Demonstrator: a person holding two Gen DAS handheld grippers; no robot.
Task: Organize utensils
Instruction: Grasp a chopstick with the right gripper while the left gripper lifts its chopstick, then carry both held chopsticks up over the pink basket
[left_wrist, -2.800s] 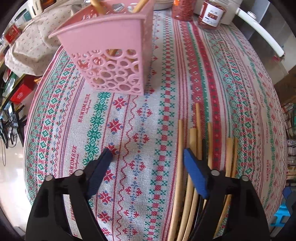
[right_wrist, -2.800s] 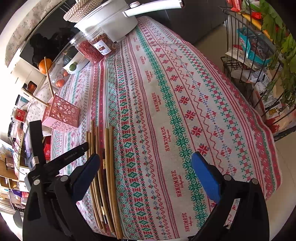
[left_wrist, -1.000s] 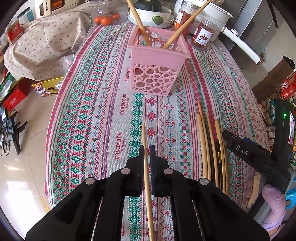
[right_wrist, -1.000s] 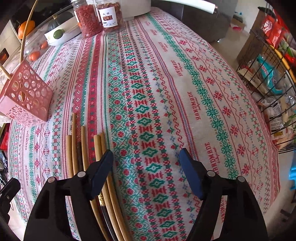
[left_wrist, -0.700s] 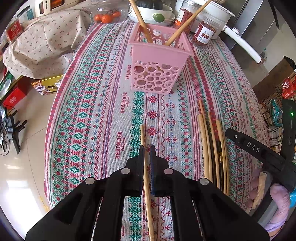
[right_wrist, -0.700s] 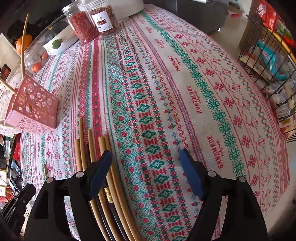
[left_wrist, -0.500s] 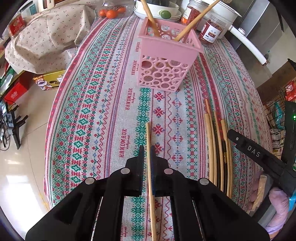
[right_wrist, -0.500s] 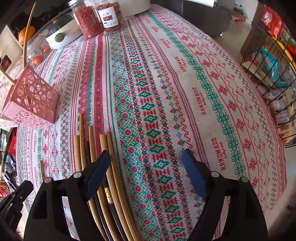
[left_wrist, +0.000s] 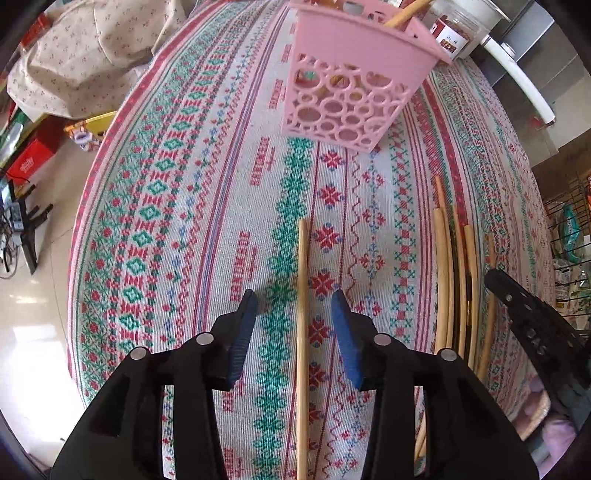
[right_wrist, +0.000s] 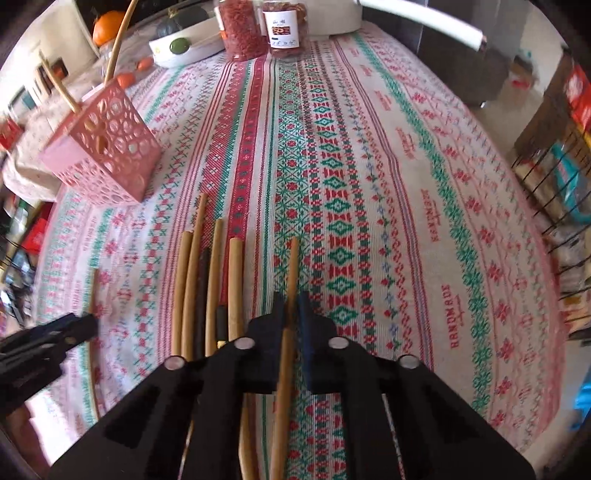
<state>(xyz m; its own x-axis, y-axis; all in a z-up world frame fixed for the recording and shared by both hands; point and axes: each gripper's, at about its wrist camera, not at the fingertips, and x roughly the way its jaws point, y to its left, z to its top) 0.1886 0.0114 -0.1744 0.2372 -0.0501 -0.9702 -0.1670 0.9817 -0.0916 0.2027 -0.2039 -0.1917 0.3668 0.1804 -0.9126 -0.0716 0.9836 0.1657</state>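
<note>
My left tongs (left_wrist: 293, 306) are standing apart around a loose chopstick (left_wrist: 302, 332) lying on the surface (left_wrist: 184, 221), touching neither pad; my right tongs (right_wrist: 291, 306) are pinching another chopstick (right_wrist: 290, 280) beside the chopstick row (right_wrist: 207, 273); the pink perforated basket (left_wrist: 347, 92), already holding chopsticks, is sitting ahead; two jars (right_wrist: 262, 29) are standing beyond.
</note>
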